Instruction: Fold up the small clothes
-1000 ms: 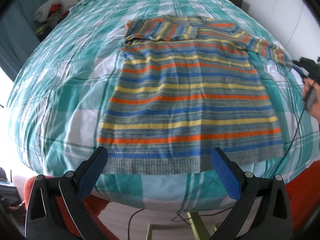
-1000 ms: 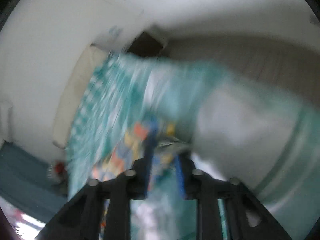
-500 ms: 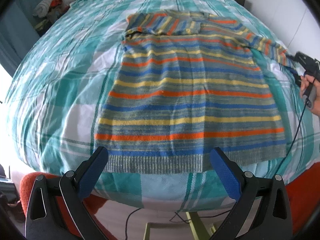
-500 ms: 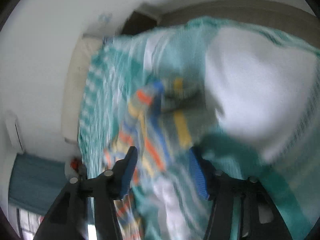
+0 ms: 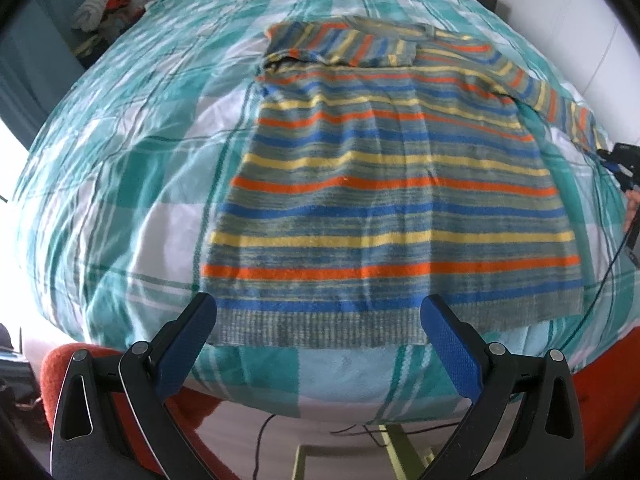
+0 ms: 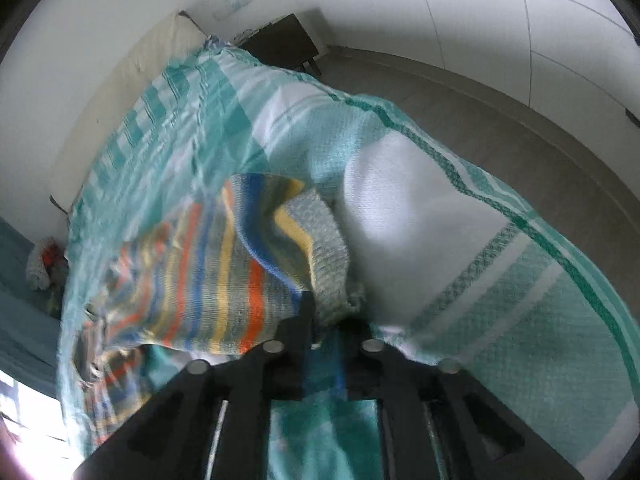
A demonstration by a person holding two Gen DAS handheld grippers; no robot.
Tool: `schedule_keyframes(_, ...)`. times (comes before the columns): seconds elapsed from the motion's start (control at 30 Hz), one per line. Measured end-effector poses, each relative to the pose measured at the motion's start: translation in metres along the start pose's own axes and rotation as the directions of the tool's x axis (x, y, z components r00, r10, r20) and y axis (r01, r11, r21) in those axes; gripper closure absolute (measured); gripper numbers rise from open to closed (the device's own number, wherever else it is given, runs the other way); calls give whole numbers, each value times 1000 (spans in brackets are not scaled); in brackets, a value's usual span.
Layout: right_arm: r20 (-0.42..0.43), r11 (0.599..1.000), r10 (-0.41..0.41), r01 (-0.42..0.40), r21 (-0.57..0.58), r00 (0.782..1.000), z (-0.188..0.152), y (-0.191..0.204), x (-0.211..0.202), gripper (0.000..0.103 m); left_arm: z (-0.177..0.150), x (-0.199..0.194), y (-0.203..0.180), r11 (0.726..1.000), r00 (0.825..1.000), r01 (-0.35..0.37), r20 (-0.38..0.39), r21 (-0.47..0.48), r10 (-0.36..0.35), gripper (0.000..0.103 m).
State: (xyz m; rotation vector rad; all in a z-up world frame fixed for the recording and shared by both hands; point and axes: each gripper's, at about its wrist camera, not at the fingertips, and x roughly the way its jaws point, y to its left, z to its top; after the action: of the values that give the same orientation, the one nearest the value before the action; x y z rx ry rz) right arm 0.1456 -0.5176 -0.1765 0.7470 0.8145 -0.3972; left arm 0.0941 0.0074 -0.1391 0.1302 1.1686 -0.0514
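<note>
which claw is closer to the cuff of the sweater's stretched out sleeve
Right. The right claw has just closed onto the sleeve cuff and pinches it. The left claw hovers open over the sweater's hem, far from that cuff.

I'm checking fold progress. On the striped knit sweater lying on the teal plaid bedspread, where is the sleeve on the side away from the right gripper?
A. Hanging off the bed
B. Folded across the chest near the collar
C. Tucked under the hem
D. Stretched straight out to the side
B: in the left wrist view that sleeve lies folded across the top of the striped knit sweater, near the collar.
</note>
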Motion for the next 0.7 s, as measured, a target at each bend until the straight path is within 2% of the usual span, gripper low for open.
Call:
schedule_keyframes(0.03, 12, 1000, 16, -16, 15, 1000, 2, -4, -2, 88, 0, 1, 2, 1000, 1000, -3, -2, -3, 3, 1)
schedule_keyframes(0.1, -6, 993, 89, -89, 83, 996, 8, -22, -3, 78, 1, 3, 4, 1000, 1000, -6, -10, -8, 6, 1)
schedule_keyframes(0.2, -16, 962, 201, -194, 192, 979, 24, -44, 9, 78, 4, 5, 3, 1000, 1000, 0, -14, -12, 0, 1)
schedule_keyframes(0.23, -14, 940, 255, -245, 239, 967, 30, -49, 17, 78, 4, 5, 2, 1000, 1000, 3, -12, -14, -3, 1)
schedule_keyframes(0.27, -26, 914, 318, -299, 274, 948, 35, -51, 26, 79, 6, 5, 1, 1000, 1000, 7, -13, -17, -8, 1)
schedule_keyframes(0.3, -85, 900, 368, -333, 280, 926, 40, -49, 37, 97, 6, 5, 1, 1000, 1000, 11, -16, -18, -11, 1)
schedule_keyframes(0.33, -115, 924, 338, -306, 231, 934, 43, -42, 36, 98, 7, 5, 1, 1000, 1000, 14, -16, -18, -15, 1)
schedule_keyframes(0.37, -118, 956, 282, -269, 119, 952, 47, -30, 25, 98, 7, 4, 1, 1000, 1000, 14, -13, -15, -14, 1)
schedule_keyframes(0.4, -99, 969, 248, -247, 26, 964, 48, -19, 12, 98, 7, 4, 0, 1000, 1000, 10, -10, -10, -10, 1)
schedule_keyframes(0.47, -70, 987, 118, -124, -101, 991, 43, -8, -6, 98, 7, 9, 0, 1000, 1000, -3, -15, 3, 3, 1)
schedule_keyframes(0.5, -65, 987, 42, -51, -154, 997, 39, -7, -9, 98, 7, 12, -1, 1000, 1000, -7, -24, 10, 7, 1)
schedule_keyframes(0.53, -73, 983, -37, 23, -182, 997, 34, -11, -5, 98, 9, 16, -1, 1000, 999, -10, -34, 20, 11, 1)
schedule_keyframes(0.57, -79, 980, -70, 54, -192, 994, 29, -13, 0, 99, 13, 18, -1, 999, 999, -16, -40, 33, 17, 1)
schedule_keyframes(0.63, -63, 981, -89, 76, -180, 994, 26, -11, 1, 96, 26, 10, 3, 998, 1000, -25, -8, 61, 25, 1)
schedule_keyframes(0.7, -54, 978, -116, 104, -182, 992, 23, -3, -3, 87, 48, -6, 14, 996, 997, -39, 69, 74, 33, 1)
